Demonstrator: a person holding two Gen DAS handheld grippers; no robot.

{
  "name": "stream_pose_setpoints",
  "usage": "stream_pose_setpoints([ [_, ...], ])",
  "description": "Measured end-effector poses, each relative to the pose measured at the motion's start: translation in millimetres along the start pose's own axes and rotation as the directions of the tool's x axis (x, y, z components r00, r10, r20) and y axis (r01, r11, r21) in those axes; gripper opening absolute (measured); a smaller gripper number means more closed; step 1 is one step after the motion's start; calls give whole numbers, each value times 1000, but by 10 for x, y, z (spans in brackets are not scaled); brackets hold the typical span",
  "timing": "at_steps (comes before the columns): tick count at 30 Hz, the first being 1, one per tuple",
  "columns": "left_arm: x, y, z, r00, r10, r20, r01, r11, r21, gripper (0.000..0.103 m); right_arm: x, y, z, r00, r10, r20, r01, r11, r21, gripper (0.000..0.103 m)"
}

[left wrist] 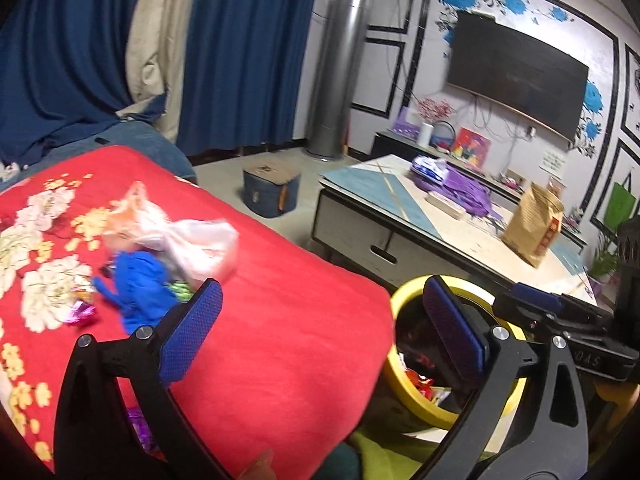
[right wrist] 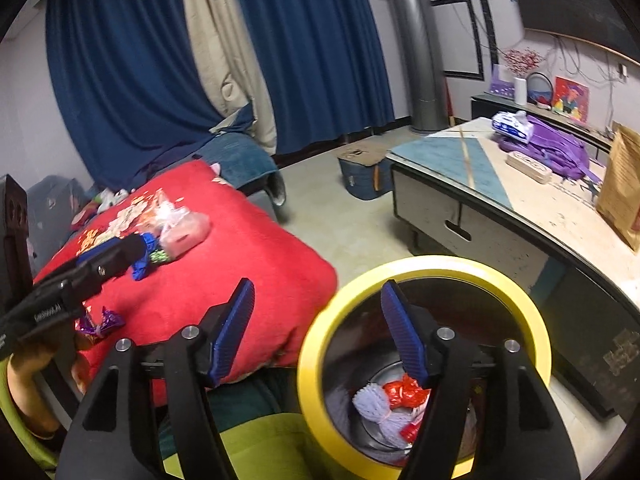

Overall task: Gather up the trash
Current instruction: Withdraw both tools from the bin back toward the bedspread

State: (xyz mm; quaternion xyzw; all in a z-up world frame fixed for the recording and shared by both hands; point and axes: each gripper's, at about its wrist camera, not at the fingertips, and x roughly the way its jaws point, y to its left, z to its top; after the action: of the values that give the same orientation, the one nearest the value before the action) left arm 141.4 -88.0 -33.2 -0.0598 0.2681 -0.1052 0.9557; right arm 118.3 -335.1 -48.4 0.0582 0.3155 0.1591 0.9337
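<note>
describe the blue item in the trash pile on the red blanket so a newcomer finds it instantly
Start at the red floral blanket beside the yellow-rimmed bin. In the litter pile on it, below a translucent plastic bag, lies a crumpled blue wrapper. It is the only solid bright blue piece; the neighbours are pale plastic or shiny foil.

The yellow-rimmed bin (right wrist: 424, 364) stands wedged between the red blanket (right wrist: 224, 272) on the left and the coffee table (right wrist: 520, 216) on the right — its mouth unblocked from above. Farther off, bare floor (right wrist: 340, 220) (a blue storage box (right wrist: 362, 176) sits there) separates blanket from table.
</note>
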Motion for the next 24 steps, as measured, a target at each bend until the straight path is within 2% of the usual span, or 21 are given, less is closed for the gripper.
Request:
stream_pose_setpoints([
  [13, -379, 520, 35, 996, 87, 30, -84, 994, -74, 92, 129, 499, 198, 996, 93, -2, -93, 995, -47, 70],
  [18, -536, 693, 5, 995, 96, 27, -93, 993, -72, 92, 261, 735, 316, 989, 145, -8, -145, 988, -54, 71],
  [24, -649, 907, -93, 996, 85, -14, -85, 993, -84, 92, 554, 1083, 461, 978, 204, -41, -207, 975, -79, 71],
])
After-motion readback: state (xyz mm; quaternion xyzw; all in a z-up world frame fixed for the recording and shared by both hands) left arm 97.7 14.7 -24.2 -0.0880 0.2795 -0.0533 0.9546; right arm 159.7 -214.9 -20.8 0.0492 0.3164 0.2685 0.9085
